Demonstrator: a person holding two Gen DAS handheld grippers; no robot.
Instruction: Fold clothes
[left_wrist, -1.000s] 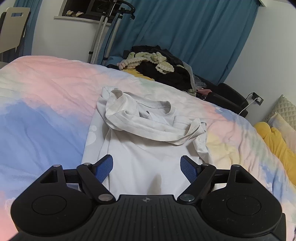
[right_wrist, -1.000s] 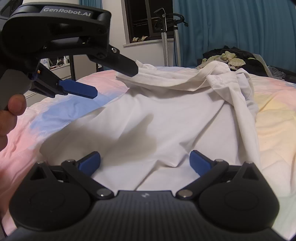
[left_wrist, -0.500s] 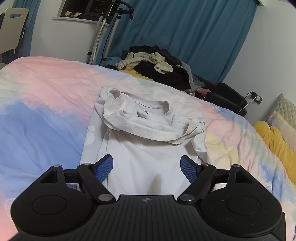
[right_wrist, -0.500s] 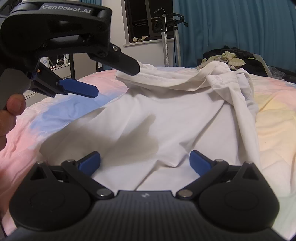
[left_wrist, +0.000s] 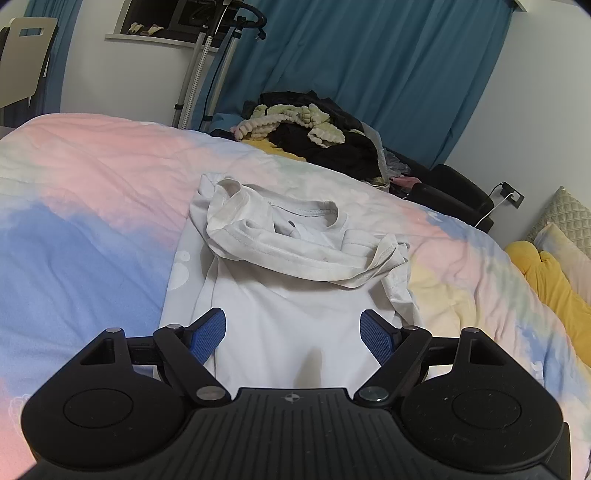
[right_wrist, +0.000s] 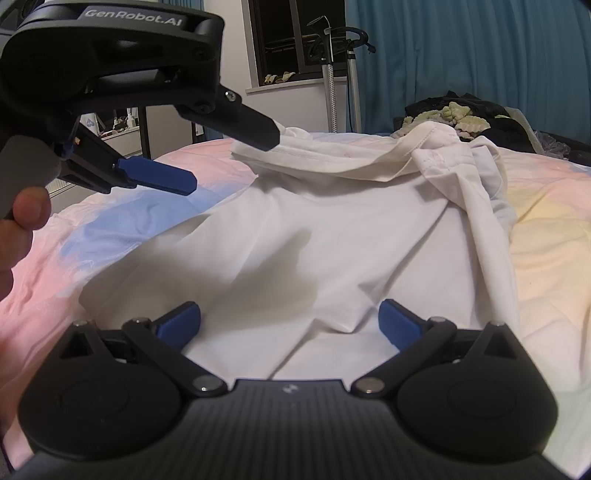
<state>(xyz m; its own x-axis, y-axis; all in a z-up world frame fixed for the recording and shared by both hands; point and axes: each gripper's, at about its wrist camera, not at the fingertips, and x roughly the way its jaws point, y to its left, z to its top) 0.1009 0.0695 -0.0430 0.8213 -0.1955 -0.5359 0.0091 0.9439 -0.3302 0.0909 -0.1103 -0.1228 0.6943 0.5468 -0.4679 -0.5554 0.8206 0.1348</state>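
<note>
Teal curtains back a bed under a pastel pink, blue and yellow quilt, where we hold our two black grippers with blue pads above a white cotton T-shirt lying across the quilt's middle. Its long axis runs straight away from us, collar at the far end, sleeves tucked in over the chest. Our left gripper stands wide and empty over the near hem; our right gripper, equally wide and empty, hangs lower and looks the closer of the two to the cloth. No containers show; a heap of dark and pale green clothes waits beyond the bed's far edge.
</note>
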